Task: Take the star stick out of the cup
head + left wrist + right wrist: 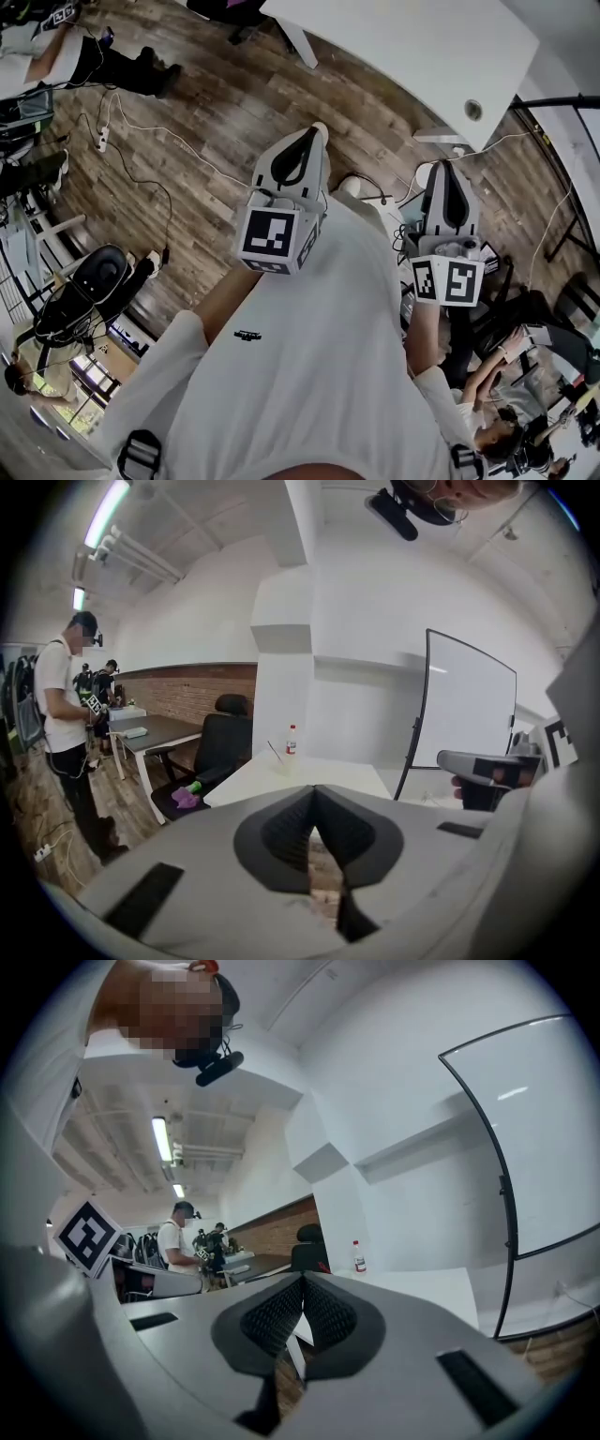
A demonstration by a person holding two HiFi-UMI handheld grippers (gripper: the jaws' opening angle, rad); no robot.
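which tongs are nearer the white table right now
Right, as far as the head view shows. The right tongs sit just short of the near corner of the white table; the left tongs hang farther back over the wood floor.

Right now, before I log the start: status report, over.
Left gripper shut, empty. Right gripper shut, empty. Cup with stick untouched on far white table, beside bottle. Nothing seen blocking.

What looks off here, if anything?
Nothing looks spilled, tipped or damaged. The bottle stands upright on the white table. One thing to note: the left tongs and right tongs are both shut and empty, held by the person's chest, short of the table.
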